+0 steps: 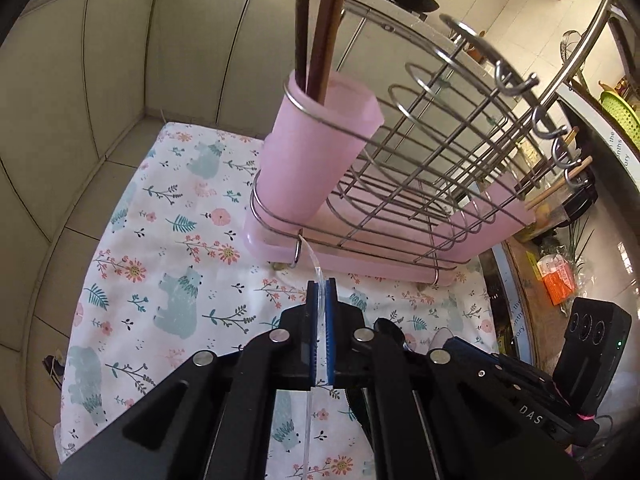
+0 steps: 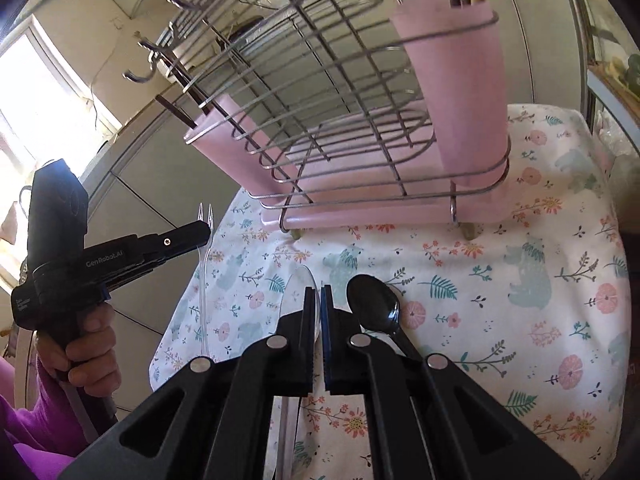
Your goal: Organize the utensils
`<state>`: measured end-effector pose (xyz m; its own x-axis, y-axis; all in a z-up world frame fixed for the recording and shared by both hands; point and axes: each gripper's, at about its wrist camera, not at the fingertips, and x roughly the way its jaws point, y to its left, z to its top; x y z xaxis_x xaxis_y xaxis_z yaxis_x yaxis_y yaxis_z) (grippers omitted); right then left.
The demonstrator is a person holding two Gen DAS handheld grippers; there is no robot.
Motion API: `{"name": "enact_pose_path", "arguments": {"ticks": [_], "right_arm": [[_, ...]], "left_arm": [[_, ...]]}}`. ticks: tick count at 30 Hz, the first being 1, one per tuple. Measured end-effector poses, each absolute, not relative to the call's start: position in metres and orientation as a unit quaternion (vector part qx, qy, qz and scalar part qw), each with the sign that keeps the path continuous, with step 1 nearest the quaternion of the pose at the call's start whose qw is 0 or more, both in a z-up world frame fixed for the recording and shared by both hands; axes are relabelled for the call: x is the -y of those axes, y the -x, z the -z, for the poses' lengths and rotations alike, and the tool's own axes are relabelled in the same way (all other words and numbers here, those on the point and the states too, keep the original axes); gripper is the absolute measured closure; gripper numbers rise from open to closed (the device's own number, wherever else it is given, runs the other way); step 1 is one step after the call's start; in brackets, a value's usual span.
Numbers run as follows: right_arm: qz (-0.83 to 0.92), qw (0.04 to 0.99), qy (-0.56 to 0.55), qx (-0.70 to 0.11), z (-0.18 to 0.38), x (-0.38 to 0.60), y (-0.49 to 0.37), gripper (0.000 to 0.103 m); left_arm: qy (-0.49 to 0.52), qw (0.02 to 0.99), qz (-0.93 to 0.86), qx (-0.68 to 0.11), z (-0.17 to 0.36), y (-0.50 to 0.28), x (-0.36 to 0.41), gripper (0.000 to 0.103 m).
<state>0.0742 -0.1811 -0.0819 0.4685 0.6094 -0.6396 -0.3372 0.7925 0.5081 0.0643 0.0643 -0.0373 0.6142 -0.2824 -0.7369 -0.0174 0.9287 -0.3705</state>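
My left gripper (image 1: pixel 320 286) is shut on a clear plastic fork (image 1: pixel 314 264) whose tines point toward the rack. The right wrist view shows that same fork (image 2: pixel 205 240) standing up from the left gripper (image 2: pixel 202 230), which a hand holds. My right gripper (image 2: pixel 319 292) is shut on a clear plastic spoon (image 2: pixel 296 288), its bowl sticking out past the pads. A black spoon (image 2: pixel 374 308) lies on the floral cloth just right of those fingers. A pink cup (image 1: pixel 320 152) holding brown chopsticks (image 1: pixel 326 32) sits in a wire ring of the rack.
The wire dish rack (image 1: pixel 460 168) stands on a pink tray (image 1: pixel 360 248) over the floral cloth (image 1: pixel 160 240). A second pink cup (image 2: pixel 236 152) sits at the rack's other end. Tiled walls close in behind. The right gripper (image 1: pixel 452 344) appears low right in the left wrist view.
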Motion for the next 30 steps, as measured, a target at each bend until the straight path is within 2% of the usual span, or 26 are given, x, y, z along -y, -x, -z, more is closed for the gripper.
{"name": "enact_pose_path", "arguments": {"ticks": [9,30], "right_arm": [[-0.277,0.871,-0.164,-0.372,0.047,0.202,-0.057,0.1],[-0.246,0.908,-0.198,-0.274,-0.005,0.257,-0.041,0.1]], "left_arm": [[0.164,0.905,0.073,-0.386,0.004,-0.052,-0.055,0.101],[0.151,0.927,0.076,-0.334,-0.037,-0.048,-0.051,0.101]]}}
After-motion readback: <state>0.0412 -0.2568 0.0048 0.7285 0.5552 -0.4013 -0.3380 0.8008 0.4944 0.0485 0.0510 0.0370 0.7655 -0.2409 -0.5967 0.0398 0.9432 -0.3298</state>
